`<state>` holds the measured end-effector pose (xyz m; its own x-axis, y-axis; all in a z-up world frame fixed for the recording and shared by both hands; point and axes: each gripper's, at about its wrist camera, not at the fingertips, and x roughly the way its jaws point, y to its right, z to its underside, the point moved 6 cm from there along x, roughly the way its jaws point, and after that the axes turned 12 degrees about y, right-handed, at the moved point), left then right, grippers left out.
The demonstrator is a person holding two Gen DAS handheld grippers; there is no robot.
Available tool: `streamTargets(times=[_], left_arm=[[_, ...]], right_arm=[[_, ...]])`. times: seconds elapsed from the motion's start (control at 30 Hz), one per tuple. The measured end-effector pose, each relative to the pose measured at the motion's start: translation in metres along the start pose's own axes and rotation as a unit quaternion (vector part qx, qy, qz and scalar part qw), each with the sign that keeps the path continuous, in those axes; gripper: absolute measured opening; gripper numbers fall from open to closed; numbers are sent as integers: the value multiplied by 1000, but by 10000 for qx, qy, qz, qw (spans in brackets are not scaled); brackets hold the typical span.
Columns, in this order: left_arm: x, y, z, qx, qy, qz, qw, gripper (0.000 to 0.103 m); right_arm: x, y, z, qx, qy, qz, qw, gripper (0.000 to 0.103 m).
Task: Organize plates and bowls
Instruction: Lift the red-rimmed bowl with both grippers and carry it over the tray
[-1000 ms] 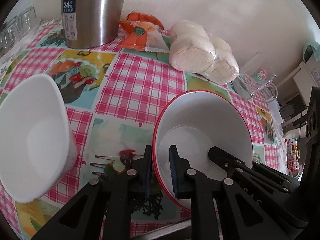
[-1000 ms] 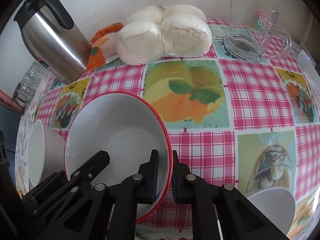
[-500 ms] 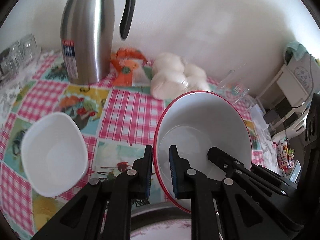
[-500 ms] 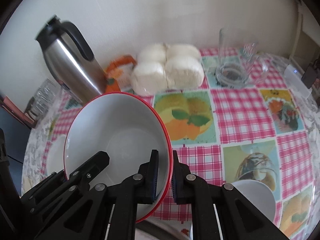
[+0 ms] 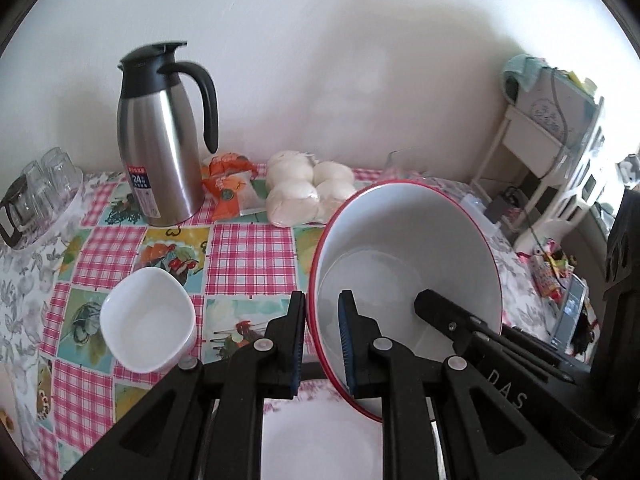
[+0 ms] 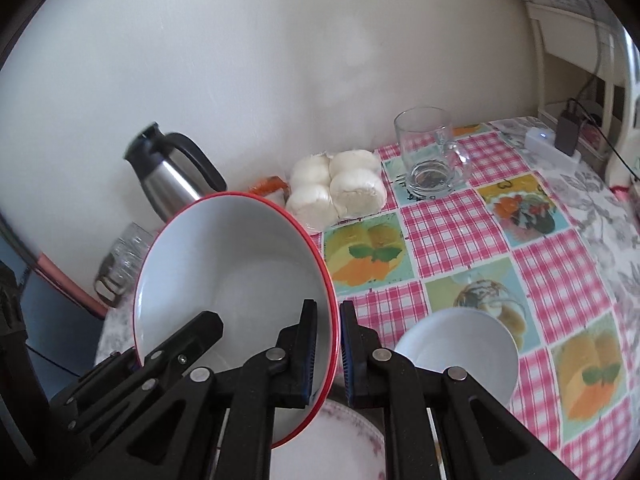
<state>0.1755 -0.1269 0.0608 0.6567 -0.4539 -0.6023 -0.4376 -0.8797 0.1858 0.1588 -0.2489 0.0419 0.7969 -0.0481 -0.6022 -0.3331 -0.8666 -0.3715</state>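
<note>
You've got the red-rimmed bowl point(image 5: 404, 264) off the table point(image 5: 248, 252), tilted, w/ both grippers pinching opposite sides of its rim. Left gripper point(image 5: 322, 340) is clamped narrow on the near-left edge; right gripper point(image 6: 329, 344) is clamped tight on the other edge, one pad inside, one outside. Risk, imo: thin rim grips on a glossy bowl, so if your hands drift apart or twist unevenly, it could slip out & drop onto the plate point(image 5: 320, 440) below. Small white bowl point(image 5: 148, 320) sits left on the table, another white bowl point(image 6: 460, 344) right; thermos point(image 5: 160, 152) & glass mug point(image 6: 430, 152) stand well apart, near the wall.
</note>
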Motion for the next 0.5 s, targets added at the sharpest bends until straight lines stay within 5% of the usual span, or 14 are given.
streamTargets(times=[0.5], left_arm=[[-66,-4,16,-72,146,162,9997,17]], right_arm=[[-52,-18,46,245,-32,-389,9989,12]])
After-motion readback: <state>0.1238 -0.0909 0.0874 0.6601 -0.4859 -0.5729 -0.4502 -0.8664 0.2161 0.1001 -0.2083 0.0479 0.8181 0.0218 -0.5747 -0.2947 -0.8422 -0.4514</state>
